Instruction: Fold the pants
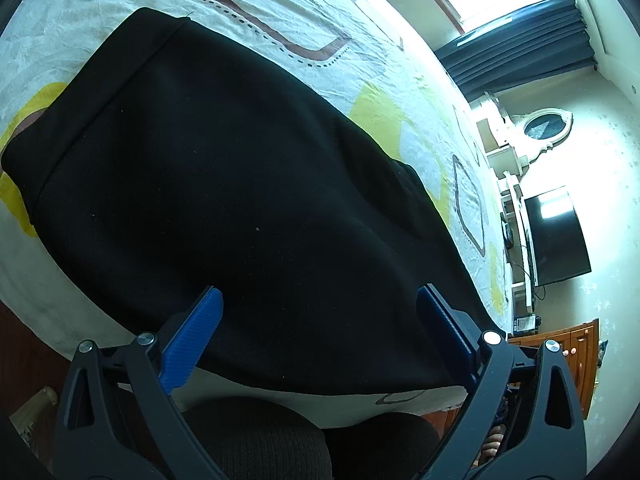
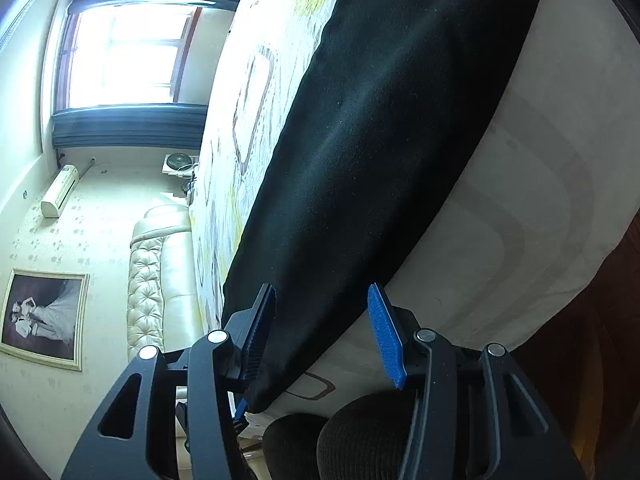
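Observation:
Black pants lie flat on a bed with a white, yellow and brown patterned sheet. The hemmed end lies at the upper left in the left wrist view. My left gripper is open and empty, its blue fingers hovering over the near edge of the pants. In the right wrist view the pants run as a long black strip along the bed's edge. My right gripper is open, its fingers either side of the pants' near end, not closed on it.
The bed's bare side drops to a dark wooden floor. A padded headboard, a window with dark curtains, a TV and a wooden cabinet stand around the room. Dark-clad knees show below the grippers.

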A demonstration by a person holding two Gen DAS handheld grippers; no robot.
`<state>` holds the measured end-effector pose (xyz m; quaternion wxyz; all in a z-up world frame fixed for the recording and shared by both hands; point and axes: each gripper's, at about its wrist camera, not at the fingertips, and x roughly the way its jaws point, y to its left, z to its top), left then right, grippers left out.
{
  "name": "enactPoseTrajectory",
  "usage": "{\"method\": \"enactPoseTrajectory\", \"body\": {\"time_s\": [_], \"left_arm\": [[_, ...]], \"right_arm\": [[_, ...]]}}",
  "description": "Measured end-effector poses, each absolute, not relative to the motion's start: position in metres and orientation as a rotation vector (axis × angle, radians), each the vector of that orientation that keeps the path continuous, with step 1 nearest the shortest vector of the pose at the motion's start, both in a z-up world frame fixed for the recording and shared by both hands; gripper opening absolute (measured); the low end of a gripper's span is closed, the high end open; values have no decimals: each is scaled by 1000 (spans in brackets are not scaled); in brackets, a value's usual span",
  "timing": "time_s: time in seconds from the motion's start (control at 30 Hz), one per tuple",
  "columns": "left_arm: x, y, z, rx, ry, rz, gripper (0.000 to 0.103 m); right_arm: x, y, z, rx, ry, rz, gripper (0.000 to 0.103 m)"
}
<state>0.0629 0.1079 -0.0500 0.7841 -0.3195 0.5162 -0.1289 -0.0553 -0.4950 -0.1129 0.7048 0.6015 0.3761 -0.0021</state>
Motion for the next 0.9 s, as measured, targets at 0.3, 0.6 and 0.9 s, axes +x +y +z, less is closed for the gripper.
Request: {"method": "enactPoseTrajectory", "body": {"time_s": [0.3, 0.6, 0.9], "left_arm": [[63, 105, -49, -681, 1113, -275, 97], [62, 101, -48, -669, 1111, -270, 97], [62, 99, -49, -666, 1110, -273, 97]], "right_arm": [[-36, -491, -128, 1342, 840, 6, 42], [-30, -486, -133, 1412, 853, 36, 34], [-41, -482, -124, 1332, 870, 46, 7]]}}
